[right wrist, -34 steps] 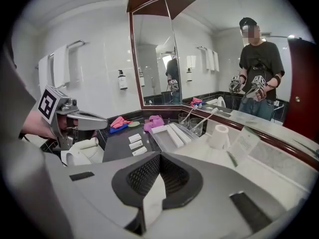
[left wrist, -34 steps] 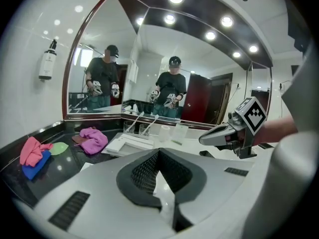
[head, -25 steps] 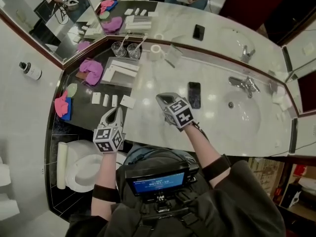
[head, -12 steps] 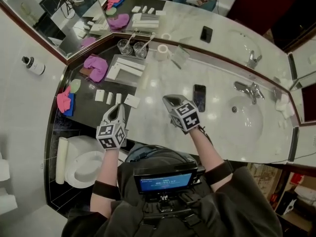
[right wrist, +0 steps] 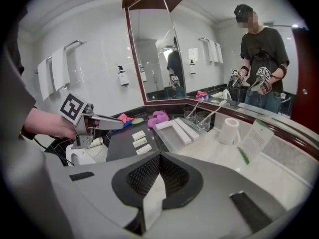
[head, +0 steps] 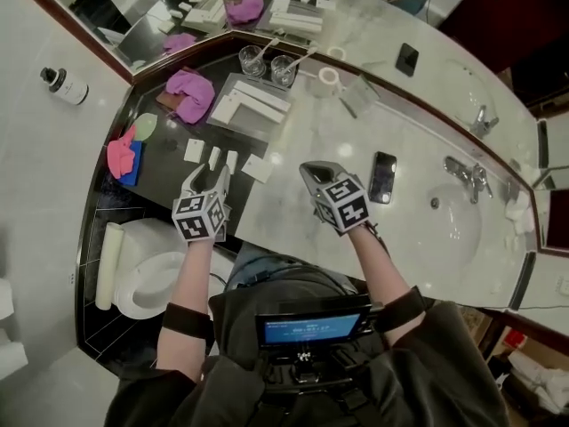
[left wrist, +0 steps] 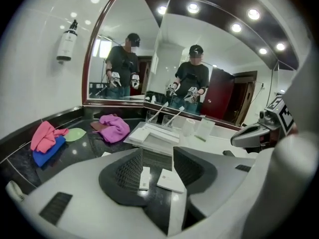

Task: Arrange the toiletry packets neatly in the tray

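We are only starting out, by our reading. Four toiletry packets (head: 214, 157) are lying in a loose row on the dark end of the worktop (head: 164, 181), outside the tray (head: 252, 121) and just in front of it. The tray is holding a few long white boxes (head: 264, 101) along its edges, with its middle bare; none of the small packets is showing inside it.

The left gripper (head: 210, 178) is hovering at the near edge of that row. Its jaws have just been opening and are now standing spread. In the left gripper view two of the packets are lying on the worktop in the gap beyond them, untouched by either jaw. The right gripper (head: 313, 173) is hanging over the pale marble to the side, jaws pressed together with nothing between them.

So nothing is being carried yet — we are judging that every packet is waiting to be picked up, moved into the tray and lined up straight.
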The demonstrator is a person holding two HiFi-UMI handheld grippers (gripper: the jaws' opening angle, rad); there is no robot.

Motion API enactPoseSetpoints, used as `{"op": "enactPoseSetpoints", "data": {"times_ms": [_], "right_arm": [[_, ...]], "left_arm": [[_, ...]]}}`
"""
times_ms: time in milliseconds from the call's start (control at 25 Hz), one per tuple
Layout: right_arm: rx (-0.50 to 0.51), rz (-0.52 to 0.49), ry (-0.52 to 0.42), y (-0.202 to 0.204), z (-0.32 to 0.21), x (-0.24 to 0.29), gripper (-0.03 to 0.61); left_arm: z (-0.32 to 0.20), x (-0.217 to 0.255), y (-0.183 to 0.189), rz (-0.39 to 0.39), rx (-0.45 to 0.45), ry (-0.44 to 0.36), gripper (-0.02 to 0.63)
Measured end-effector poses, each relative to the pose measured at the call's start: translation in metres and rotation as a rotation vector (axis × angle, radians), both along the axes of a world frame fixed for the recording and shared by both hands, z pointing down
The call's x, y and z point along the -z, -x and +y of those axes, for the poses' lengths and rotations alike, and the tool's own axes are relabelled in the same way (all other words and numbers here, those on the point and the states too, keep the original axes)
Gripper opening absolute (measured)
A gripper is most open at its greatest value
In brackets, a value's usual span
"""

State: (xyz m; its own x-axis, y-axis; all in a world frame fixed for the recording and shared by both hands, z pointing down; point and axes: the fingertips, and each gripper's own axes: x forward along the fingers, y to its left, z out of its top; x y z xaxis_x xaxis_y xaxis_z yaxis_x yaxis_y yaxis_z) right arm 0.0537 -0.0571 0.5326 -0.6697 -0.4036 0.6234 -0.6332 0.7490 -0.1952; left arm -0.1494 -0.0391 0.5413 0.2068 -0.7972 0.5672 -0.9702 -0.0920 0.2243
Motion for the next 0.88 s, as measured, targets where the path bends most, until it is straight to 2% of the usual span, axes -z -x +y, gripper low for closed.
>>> {"op": "enactPoseSetpoints", "data": {"times_ms": [200,360,520,640,880], "right_arm": [[0.067,0.027,0.015,0.040,-0.009,-0.011,0.006],[0.110,0.037,0.019,0.070,-0.017,-0.016,0.006],[0.136,0.050,0.050,0.093,-0.020,-0.025,0.006],[0.145,0.053,0.070,0.109,-0.022,-0.031,0.006],[0.158,0.050,0.107,0.135,-0.022,-0.047,0.006]], "left_arm": [[-0.022,-0.027,0.042,-0.040,0.028,0.067,0.255],[-0.032,-0.056,0.075,-0.073,0.034,0.146,0.322],[-0.040,-0.087,0.104,-0.115,0.029,0.232,0.359],[-0.046,-0.104,0.121,-0.149,0.022,0.290,0.360],[-0.057,-0.142,0.130,-0.154,-0.058,0.349,0.359]]}}
